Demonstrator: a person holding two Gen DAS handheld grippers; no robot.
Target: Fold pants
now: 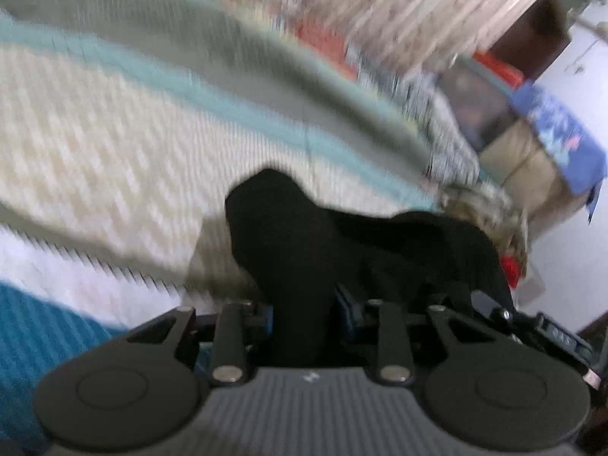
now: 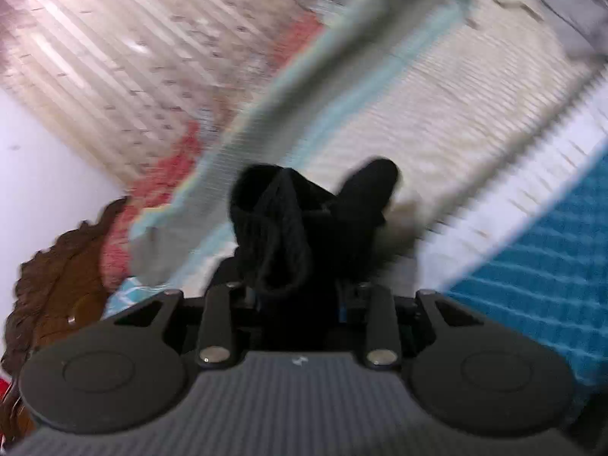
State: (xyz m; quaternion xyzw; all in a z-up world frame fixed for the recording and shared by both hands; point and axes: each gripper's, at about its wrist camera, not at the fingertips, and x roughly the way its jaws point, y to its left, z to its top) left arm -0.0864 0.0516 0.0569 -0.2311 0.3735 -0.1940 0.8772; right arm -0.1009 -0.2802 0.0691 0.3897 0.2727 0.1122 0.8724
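Both views are blurred. The black pants (image 1: 281, 220) are bunched up between the jaws of my left gripper (image 1: 304, 304), which is shut on the cloth, with a blue pad (image 1: 266, 317) showing beside it. More black cloth trails off to the right. In the right wrist view another bunch of the pants (image 2: 273, 209) stands up from my right gripper (image 2: 300, 296), which is shut on it too. Both fingertips are hidden by the fabric. Below lies a cream bedspread (image 1: 95, 133) with teal stripes.
The bedspread (image 2: 437, 114) turns blue towards the near side (image 2: 539, 266). A carved brown wooden headboard (image 2: 49, 266) stands at the left of the right wrist view. A blue patterned cloth (image 1: 558, 133) and a striped pale curtain (image 1: 399, 7) lie beyond the bed.
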